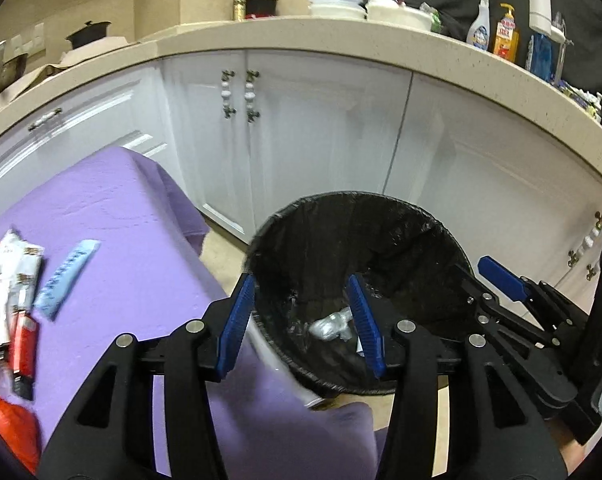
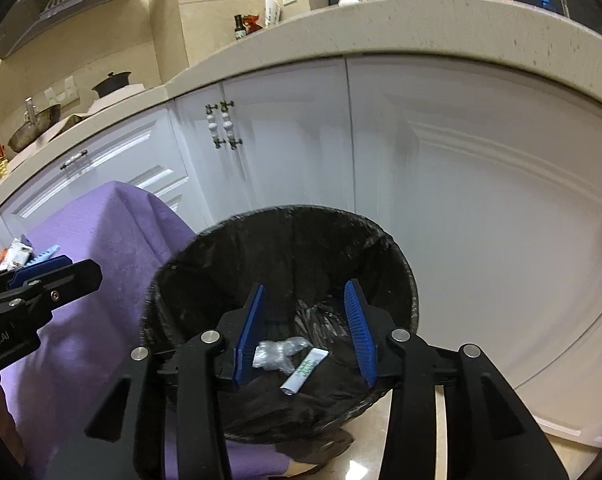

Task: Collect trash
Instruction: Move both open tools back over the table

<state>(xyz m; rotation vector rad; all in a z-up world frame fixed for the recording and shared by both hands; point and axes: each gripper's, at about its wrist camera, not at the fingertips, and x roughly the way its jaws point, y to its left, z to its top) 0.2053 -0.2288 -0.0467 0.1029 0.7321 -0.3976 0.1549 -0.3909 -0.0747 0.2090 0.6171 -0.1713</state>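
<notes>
- Plainly, your left gripper [image 1: 301, 320] hung over the near rim of the black-lined trash bin [image 1: 285, 240], its blue pads partly apart with nothing pressed between them; a blurred pale streak [image 1: 277, 364] crossed below the left pad, and you could not tell what it was.
- Your right gripper [image 2: 305, 332] sat above the same bin, its pads also partly apart and empty.
- Only the right wrist view showed the bin's floor clearly: a crumpled clear wrapper [image 2: 279, 354] lay beside a small white sachet with green print [image 2: 305, 372], the two touching or nearly so.
- From the left wrist view you saw just the crumpled wrapper, partly hidden behind the right pad.
- Only the left wrist view showed the leftover trash well: on the purple cloth [image 1: 141, 248] beside the bin lay a light blue sachet [image 1: 67, 278], white and red packets [image 1: 13, 304] and something orange [image 1: 11, 428] at the frame's edge.
- In the right wrist view those packets were only small shapes behind the left gripper's tip.
- White cabinet doors [image 2: 461, 184] stood behind the bin under a speckled countertop [image 2: 421, 20].
</notes>
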